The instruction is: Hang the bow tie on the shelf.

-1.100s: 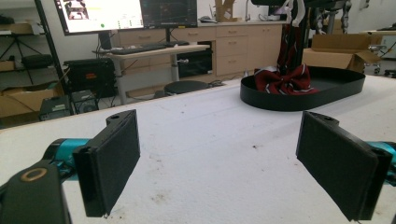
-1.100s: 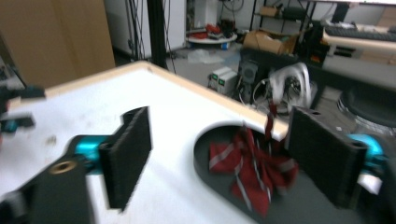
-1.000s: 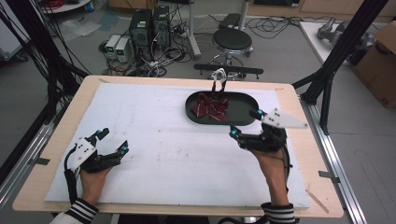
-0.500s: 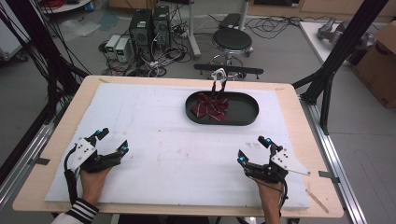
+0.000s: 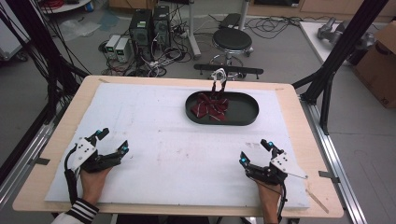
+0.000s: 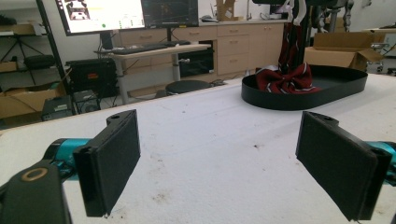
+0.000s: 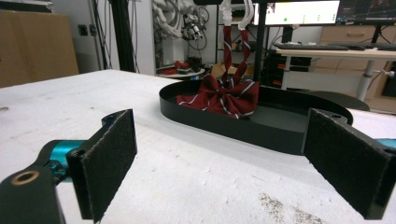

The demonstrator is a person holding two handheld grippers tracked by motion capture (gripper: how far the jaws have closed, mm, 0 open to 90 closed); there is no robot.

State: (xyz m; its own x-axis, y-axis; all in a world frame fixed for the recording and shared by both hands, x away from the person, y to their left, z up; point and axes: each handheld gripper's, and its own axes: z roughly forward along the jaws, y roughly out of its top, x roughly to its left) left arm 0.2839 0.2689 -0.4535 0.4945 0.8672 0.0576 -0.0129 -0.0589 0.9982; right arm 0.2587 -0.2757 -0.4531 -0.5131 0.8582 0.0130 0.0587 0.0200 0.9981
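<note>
- Wooden table [image 5: 60,140] w/ pale rim, seen from above; a white foam-like sheet [image 5: 154,126] covers nearly all of its top, w/ faint reddish scuffs near the centre.
- Black oval tray [image 5: 245,112] sits on the sheet at approx 1 o'clock from table centre, long axis running across the table.
- Dark red bow tie [image 5: 211,105] w/ thin white stripes lies in the tray's left half; its strap rises from the tray's far edge up to a white hook.
- Left gripper [image 5: 112,141] rests at approx 8 o'clock on the sheet, held by a hand in a striped cuff; jaws spread wide, nothing btwn them. In the left gripper view its two black pads [image 6: 114,158] frame bare sheet, tray far off at 1 o'clock.
- Right gripper [image 5: 254,152] rests at approx 4 o'clock near the front edge; jaws released and wide apart, holding nothing. It has just been opening the last bit, w/ nothing btwn the pads. Right gripper view: tray and bow tie straight ahead at 12 o'clock, well apart from the pads.
- Both grippers are well apart from the tray and from each other.
- Room beyond the table: grey floor, computer towers [image 5: 150,25] w/ tangled cables at 11 o'clock, a black stool [image 5: 232,39] at 12 o'clock, a cardboard box [image 5: 380,65] at 2 o'clock, black frame struts on both sides.
- Gripper views also show desks w/ lit monitors [image 6: 100,14] and wood drawers.
</note>
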